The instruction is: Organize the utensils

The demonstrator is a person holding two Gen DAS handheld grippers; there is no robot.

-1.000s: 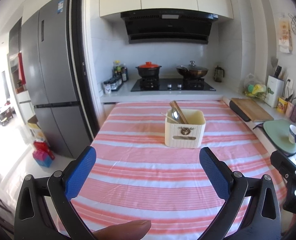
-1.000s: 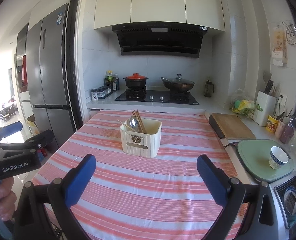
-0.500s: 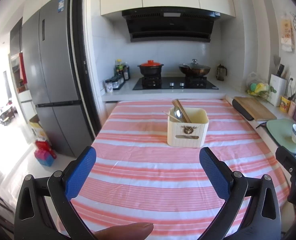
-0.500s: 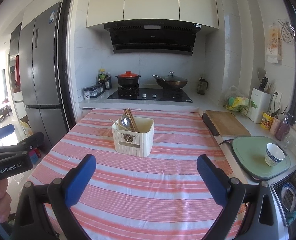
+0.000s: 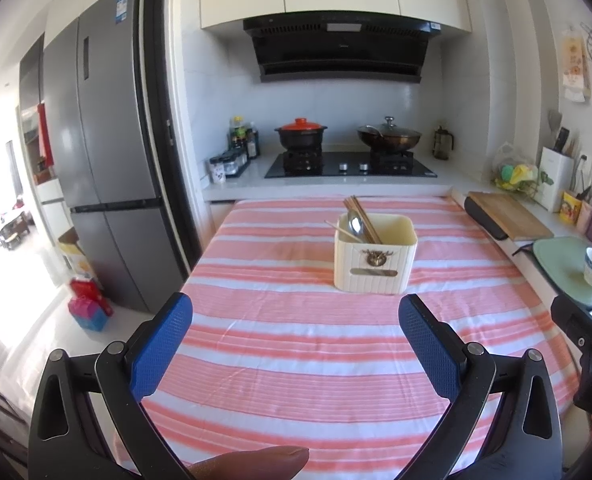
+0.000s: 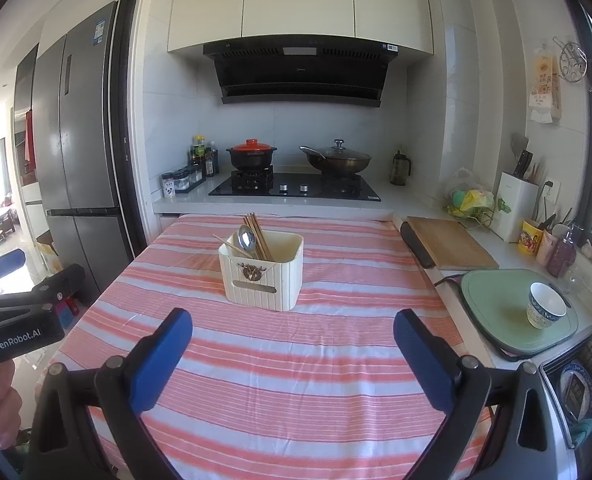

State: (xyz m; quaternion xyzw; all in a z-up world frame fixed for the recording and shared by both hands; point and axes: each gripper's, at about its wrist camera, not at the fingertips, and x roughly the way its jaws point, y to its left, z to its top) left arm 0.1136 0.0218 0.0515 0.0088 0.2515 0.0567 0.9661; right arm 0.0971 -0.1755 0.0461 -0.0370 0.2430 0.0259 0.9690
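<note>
1. The fridge (image 5: pixel 108 176) is the biggest thing I see, standing at the far left, beside the cooking counter.
2. The surface (image 5: pixel 296 360) in front of me is covered with a pink-and-white striped cloth and runs up to the stove counter at the back.
3. The black range hood (image 6: pixel 300 74) hangs above the hob, where a red-lidded pot (image 6: pixel 252 154) and a lidded wok (image 6: pixel 338 160) sit side by side.
4. On the right-hand counter I see a wooden cutting board (image 6: pixel 450 246) and, nearer me, a green mat (image 6: pixel 508 312) with a white bowl (image 6: pixel 546 310) standing on it.
5. My left tongs (image 5: pixel 296 312) hover above the near part of the cloth, blue pads wide apart, holding nothing.
6. My right tongs (image 6: pixel 292 326) hover likewise, pads spread wide and empty; in this view the left unit shows at the left edge.
7. The cream utensil holder (image 6: pixel 262 270) stands upright near the middle of the cloth, well ahead of both tongs.
8. Inside it, leaning toward its left side, are brown chopsticks (image 6: pixel 256 234) and a metal spoon (image 6: pixel 246 238), bowl end up.
9. A lighter pair of sticks (image 5: pixel 338 228) pokes out over the holder's left rim.
</note>
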